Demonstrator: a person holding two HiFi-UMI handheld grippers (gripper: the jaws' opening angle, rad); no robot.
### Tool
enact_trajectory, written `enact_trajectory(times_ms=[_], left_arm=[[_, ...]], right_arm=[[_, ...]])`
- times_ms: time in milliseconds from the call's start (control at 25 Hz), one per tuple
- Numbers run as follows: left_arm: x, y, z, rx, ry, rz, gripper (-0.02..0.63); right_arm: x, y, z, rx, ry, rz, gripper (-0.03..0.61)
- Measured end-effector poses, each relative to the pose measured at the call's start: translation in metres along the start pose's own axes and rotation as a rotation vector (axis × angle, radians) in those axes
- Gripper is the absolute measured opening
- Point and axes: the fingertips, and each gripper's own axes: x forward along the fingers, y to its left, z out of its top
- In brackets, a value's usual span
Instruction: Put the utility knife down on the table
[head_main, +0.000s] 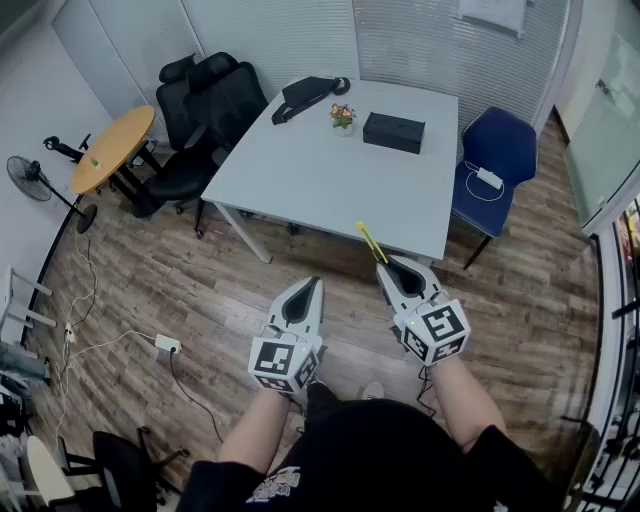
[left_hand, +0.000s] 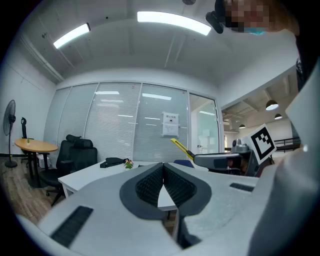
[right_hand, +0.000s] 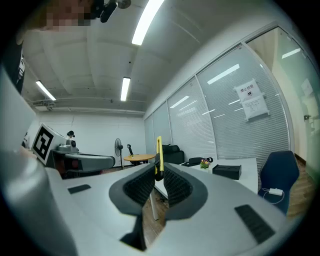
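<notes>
A yellow utility knife (head_main: 370, 241) sticks up out of my right gripper (head_main: 391, 265), which is shut on it just short of the white table's near edge (head_main: 330, 232). In the right gripper view the knife (right_hand: 159, 154) stands upright between the ribbed pads (right_hand: 175, 184). My left gripper (head_main: 308, 285) is shut and holds nothing, beside the right one over the wooden floor. In the left gripper view its pads (left_hand: 176, 185) meet at the tips, and the knife (left_hand: 180, 148) shows to the right.
On the white table stand a black box (head_main: 394, 131), a small flower pot (head_main: 342, 116) and a black bag (head_main: 305, 96). Black office chairs (head_main: 205, 110) stand at its left, a blue chair (head_main: 491, 160) at its right. A round wooden table (head_main: 112, 148) and a fan (head_main: 30, 180) stand farther left.
</notes>
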Motion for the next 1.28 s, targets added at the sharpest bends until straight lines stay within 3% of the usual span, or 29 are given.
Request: enact_trajectory(times_ms=[680,1280], left_arm=[[-0.007,0.009,0.000,-0.001,0.003,0.004,0.005],[0.009,0.070,-0.006,-0.024,0.026,-0.030,0.005]], right_arm=[[0.005,0.006,-0.001,0.030,-0.011,0.005,0.057],[0.066,0.015,-0.011,0.043,0.035,-0.026,0.057]])
